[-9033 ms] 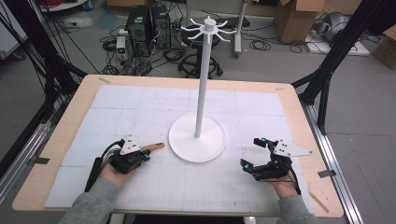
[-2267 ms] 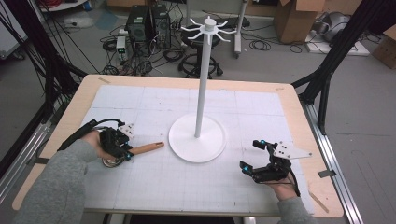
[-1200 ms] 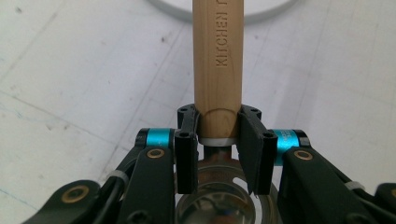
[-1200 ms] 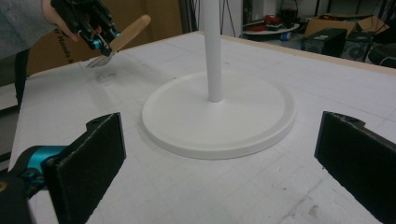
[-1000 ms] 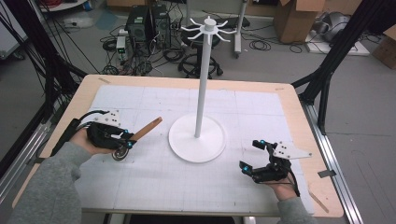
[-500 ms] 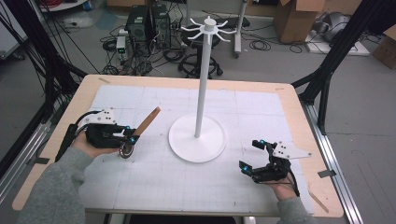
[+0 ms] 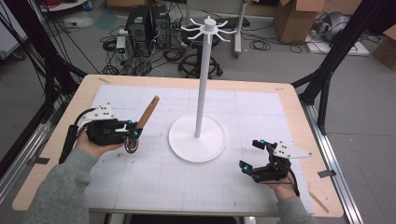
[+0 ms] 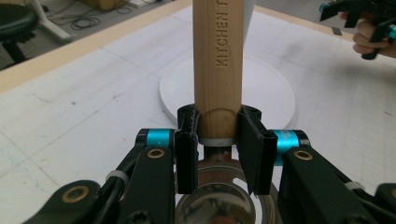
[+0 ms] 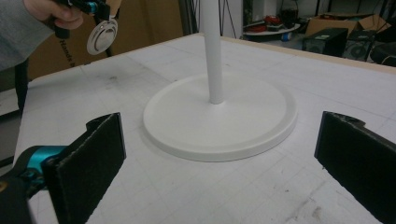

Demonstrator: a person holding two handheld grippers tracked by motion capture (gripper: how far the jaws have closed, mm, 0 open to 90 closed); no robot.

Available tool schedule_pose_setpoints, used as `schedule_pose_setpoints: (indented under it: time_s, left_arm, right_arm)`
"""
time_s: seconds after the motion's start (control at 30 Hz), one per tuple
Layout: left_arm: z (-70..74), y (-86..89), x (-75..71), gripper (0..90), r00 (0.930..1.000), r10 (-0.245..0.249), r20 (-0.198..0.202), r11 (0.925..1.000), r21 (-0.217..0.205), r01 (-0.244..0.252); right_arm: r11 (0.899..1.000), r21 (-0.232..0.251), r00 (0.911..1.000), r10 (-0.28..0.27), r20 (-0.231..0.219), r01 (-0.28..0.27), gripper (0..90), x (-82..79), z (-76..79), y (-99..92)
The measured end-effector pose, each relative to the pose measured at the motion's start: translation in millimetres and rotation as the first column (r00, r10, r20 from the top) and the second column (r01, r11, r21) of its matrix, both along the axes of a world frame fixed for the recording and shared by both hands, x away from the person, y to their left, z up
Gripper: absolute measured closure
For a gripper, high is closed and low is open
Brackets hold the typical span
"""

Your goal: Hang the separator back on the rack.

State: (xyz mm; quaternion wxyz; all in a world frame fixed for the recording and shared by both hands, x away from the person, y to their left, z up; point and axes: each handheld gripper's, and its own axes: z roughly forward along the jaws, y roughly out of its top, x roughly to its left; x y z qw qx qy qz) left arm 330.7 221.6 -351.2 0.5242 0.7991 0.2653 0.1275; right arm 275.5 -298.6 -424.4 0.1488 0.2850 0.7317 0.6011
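Observation:
My left gripper (image 7: 135,129) is shut on a utensil with a wooden handle (image 7: 148,109) and holds it above the mat at the left. In the left gripper view the pads (image 8: 187,149) clamp the handle (image 8: 218,60) at its lower end. The round metal head (image 7: 131,145) hangs below the jaws. The handle slants up toward the white stand (image 7: 201,84). My right gripper (image 7: 250,154) rests open at the front right, and nothing lies between its pads (image 9: 93,154). Its view faces the stand's round base (image 9: 177,121) and catches the metal head (image 9: 102,36) far off.
The stand's tall pole ends in a crown of hooks (image 7: 207,27) well above the table. A white gridded mat (image 7: 154,186) covers the wooden table (image 7: 303,126). Black frame struts (image 7: 327,74) flank both sides. Boxes and computers sit on the floor beyond.
The left gripper closed on the utensil lying on the mat, then lifted it. Over the last second the handle tipped more steeply upward. The right gripper stayed still.

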Motion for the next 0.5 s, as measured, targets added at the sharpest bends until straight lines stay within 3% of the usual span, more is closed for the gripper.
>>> schedule_pose_setpoints:
  time_s: [0.13, 0.23, 0.5]
  left_arm:
    - [3.5, -4.0, -1.2, 69.3, 0.9997, 0.021, 0.009, 0.9994, -0.028, -0.02]
    - [7.2, -6.2, -2.7, 69.3, 0.998, 0.036, 0.051, 0.9987, -0.038, -0.035]
    - [21.0, -13.3, -4.3, 69.3, 0.9973, 0.04, 0.062, 0.9968, -0.072, -0.035]
  right_arm:
    - [1.0, 0.0, 1.0, 0.003, 0.001, -0.003, 1.0, -0.4, 0.2, -0.1]
    - [1.0, 0.0, 1.0, 0.0, 0.0, 0.0, 1.0, -0.8, 0.4, 0.3]
    - [1.0, 0.002, 1.0, 0.003, 0.001, -0.003, 1.0, -1.1, 0.6, 0.3]
